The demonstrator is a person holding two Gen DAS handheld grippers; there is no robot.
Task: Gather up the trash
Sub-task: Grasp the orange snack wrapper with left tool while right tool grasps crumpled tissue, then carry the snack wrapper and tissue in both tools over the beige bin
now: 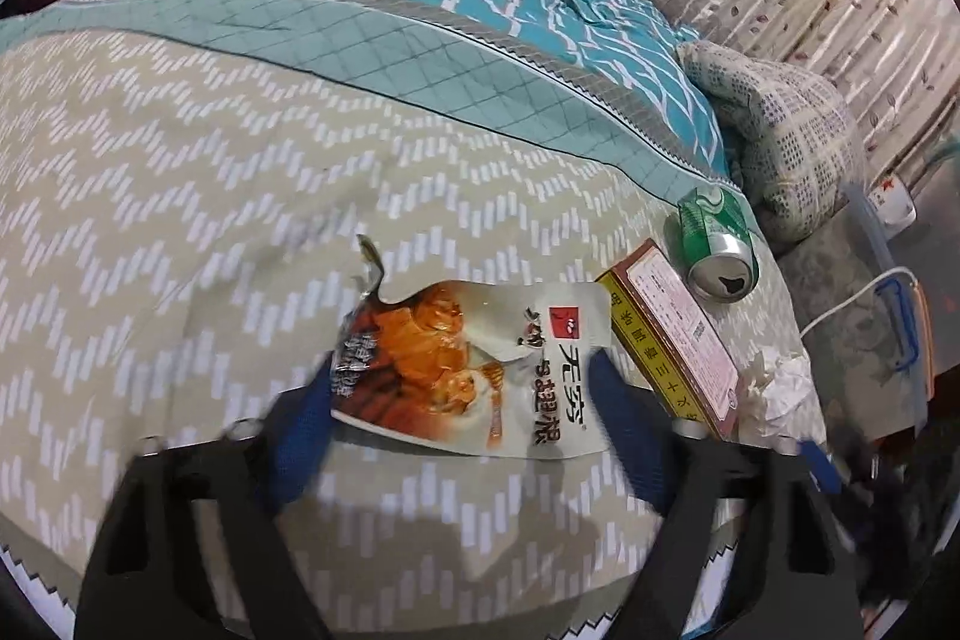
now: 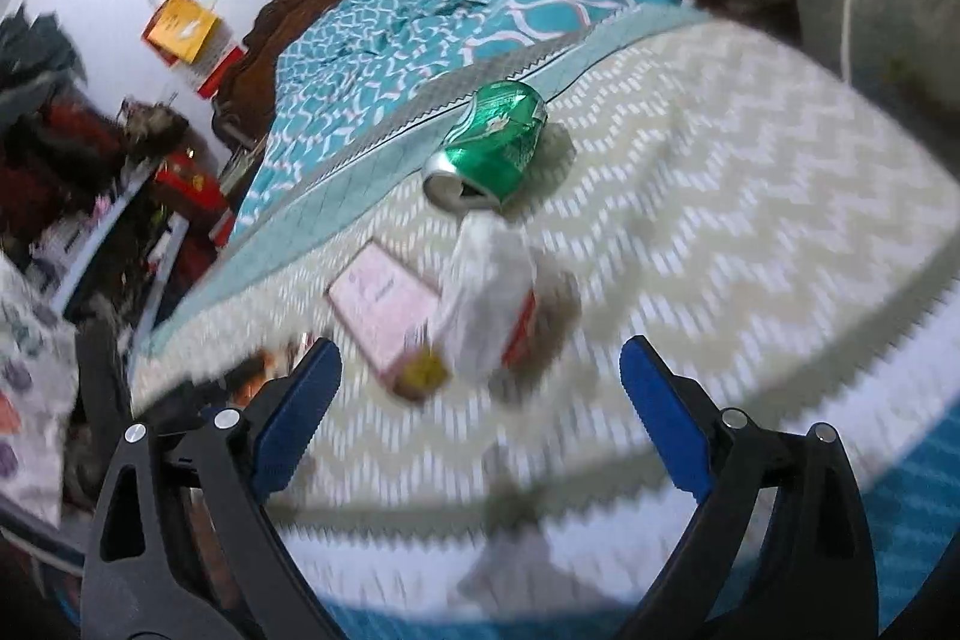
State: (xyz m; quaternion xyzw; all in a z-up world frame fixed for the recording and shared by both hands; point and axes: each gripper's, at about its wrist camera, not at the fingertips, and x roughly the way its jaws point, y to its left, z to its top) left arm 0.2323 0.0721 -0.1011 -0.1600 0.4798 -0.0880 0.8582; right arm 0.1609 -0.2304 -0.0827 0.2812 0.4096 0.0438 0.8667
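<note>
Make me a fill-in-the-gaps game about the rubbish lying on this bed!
1. The crushed metal drink can on the zigzag-patterned bedspread is coloured ____.
2. The torn snack wrapper sits between the blue pads of the ____ gripper.
3. The flat pink-faced cardboard box lies between the can and the crumpled white ____.
4. The right gripper has its jaws standing ____, holding nothing.

Missing words: green; left; tissue; open

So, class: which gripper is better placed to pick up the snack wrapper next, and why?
Left. The left gripper already has the snack wrapper between its open fingers. The right gripper faces the green can and crumpled tissue instead.
</note>
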